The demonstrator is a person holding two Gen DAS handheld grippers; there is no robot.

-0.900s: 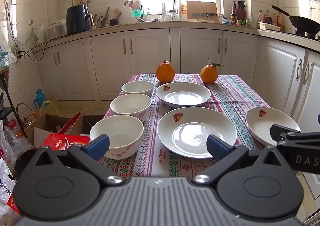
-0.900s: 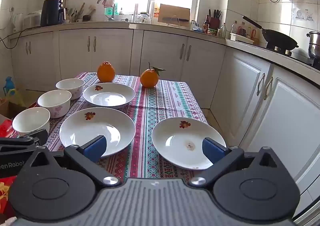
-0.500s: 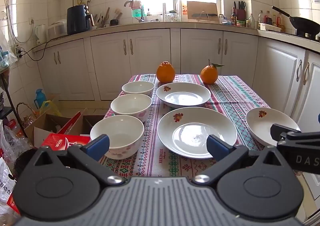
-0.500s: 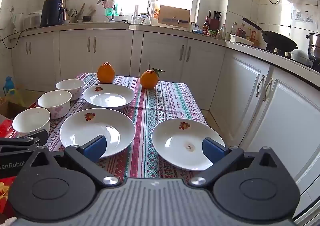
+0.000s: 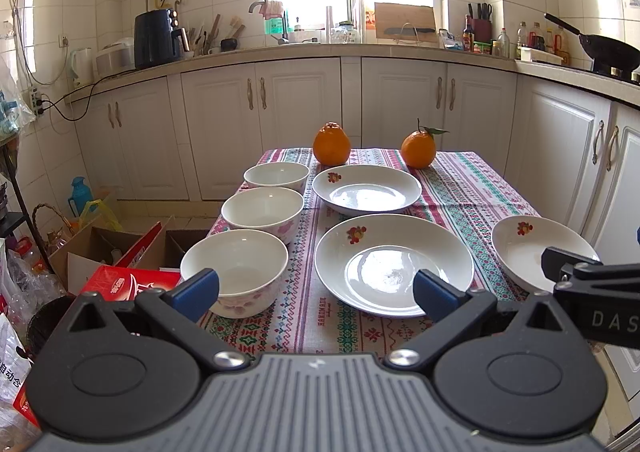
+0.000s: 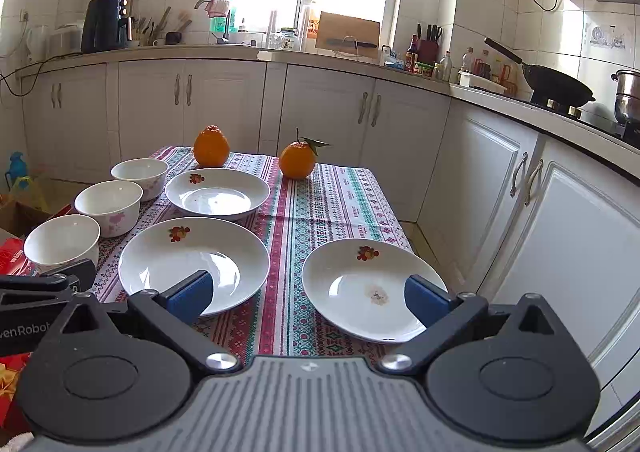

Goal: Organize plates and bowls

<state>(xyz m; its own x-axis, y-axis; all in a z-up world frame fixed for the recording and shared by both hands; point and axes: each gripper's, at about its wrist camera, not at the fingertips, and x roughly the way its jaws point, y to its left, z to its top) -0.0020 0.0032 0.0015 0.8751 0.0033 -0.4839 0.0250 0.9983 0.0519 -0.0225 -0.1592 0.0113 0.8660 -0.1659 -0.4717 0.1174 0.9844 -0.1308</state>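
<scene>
Three white bowls stand in a row down the table's left side: near bowl (image 5: 236,268), middle bowl (image 5: 262,210), far bowl (image 5: 276,176). Three white plates with a fruit motif lie apart: far plate (image 5: 366,188), large centre plate (image 5: 394,264), right plate (image 6: 370,286). My left gripper (image 5: 314,288) hovers open before the table's near edge, between the near bowl and the centre plate. Over the near edge my right gripper (image 6: 306,294) stands open, its fingers framing the right plate and the centre plate (image 6: 194,260). Neither holds anything.
Two oranges (image 5: 331,144) (image 5: 418,150) sit at the far end of the patterned tablecloth (image 5: 460,188). White cabinets (image 6: 580,236) run close along the right. Cardboard boxes and a red box (image 5: 120,280) crowd the floor at left.
</scene>
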